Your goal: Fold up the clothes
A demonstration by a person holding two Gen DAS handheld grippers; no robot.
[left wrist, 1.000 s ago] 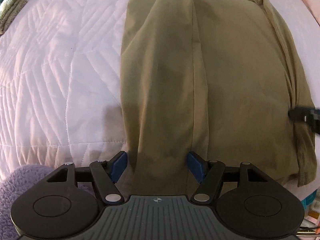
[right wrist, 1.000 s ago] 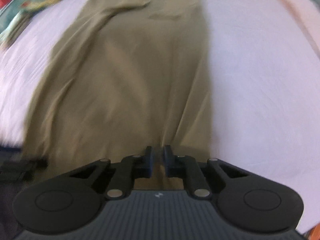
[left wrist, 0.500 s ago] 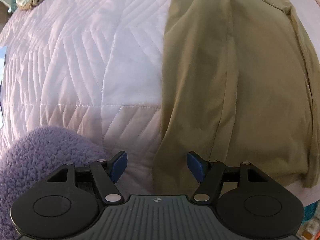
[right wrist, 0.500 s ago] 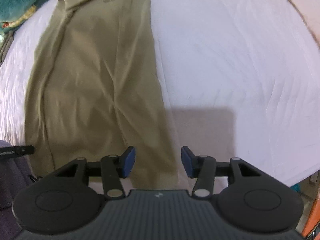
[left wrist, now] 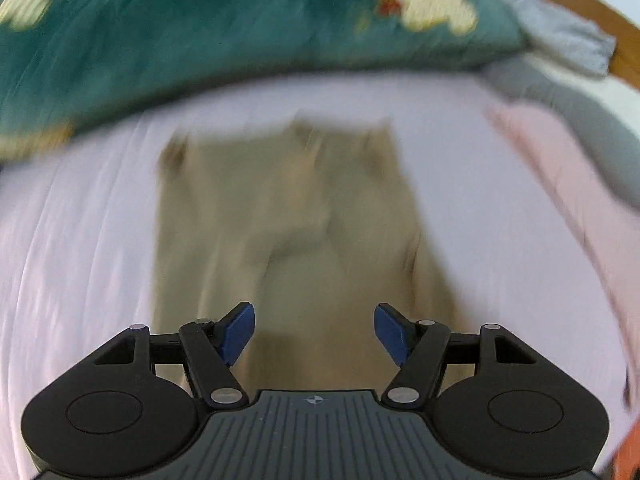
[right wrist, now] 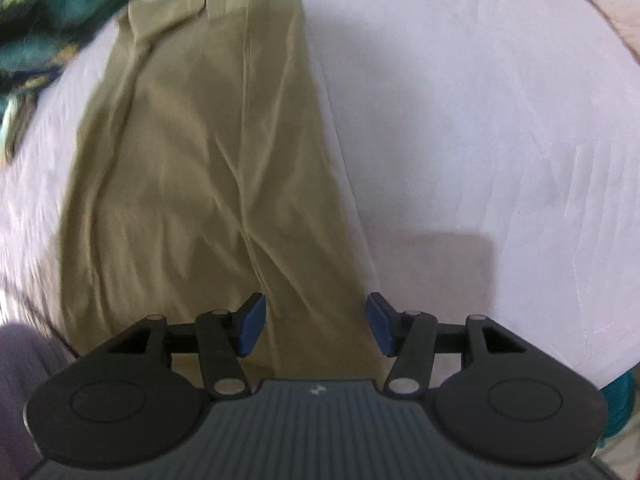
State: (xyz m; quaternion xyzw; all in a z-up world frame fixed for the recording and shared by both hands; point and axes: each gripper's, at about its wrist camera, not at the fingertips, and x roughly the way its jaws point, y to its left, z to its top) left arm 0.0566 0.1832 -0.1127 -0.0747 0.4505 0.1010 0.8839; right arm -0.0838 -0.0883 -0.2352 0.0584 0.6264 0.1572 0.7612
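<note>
— Where could a hand pass?

— Right of the long olive-khaki folded garment (right wrist: 208, 168), the white quilted bedspread (right wrist: 460, 112) lies bare and broad.

— What blocks the far end?

— A teal plush blanket with cream patches (left wrist: 224, 36) heaped across the top; a pale pink cloth (left wrist: 568, 184) edges the right.

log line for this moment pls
olive shirt: folded lengthwise on bed | left gripper: open, empty | right gripper: opening, empty
</note>
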